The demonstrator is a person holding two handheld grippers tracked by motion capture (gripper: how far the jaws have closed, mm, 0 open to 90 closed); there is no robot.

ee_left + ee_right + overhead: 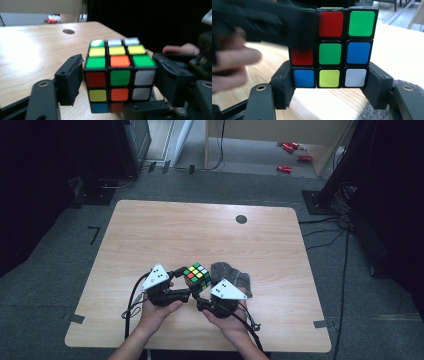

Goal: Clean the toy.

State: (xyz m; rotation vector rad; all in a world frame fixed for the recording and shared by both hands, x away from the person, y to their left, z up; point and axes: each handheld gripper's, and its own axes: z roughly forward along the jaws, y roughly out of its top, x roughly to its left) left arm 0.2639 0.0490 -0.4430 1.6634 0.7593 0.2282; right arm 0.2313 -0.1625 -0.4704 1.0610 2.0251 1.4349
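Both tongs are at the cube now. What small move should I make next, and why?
Probably close the left tongs fully onto the cube: a gap shows beside its left pad, while the right tongs already clamp the bottom layer. Then a layer could be twisted.

From my seat I can read no words, numbers, brand marks or signs anywhere. The scrambled plastic puzzle cube with coloured stickers (120, 75) carries plain squares with no logo, and the pale wooden table top (150, 235) is unmarked. The small red objects on the far grey floor (290, 155) may bear print, but they are too small to tell.
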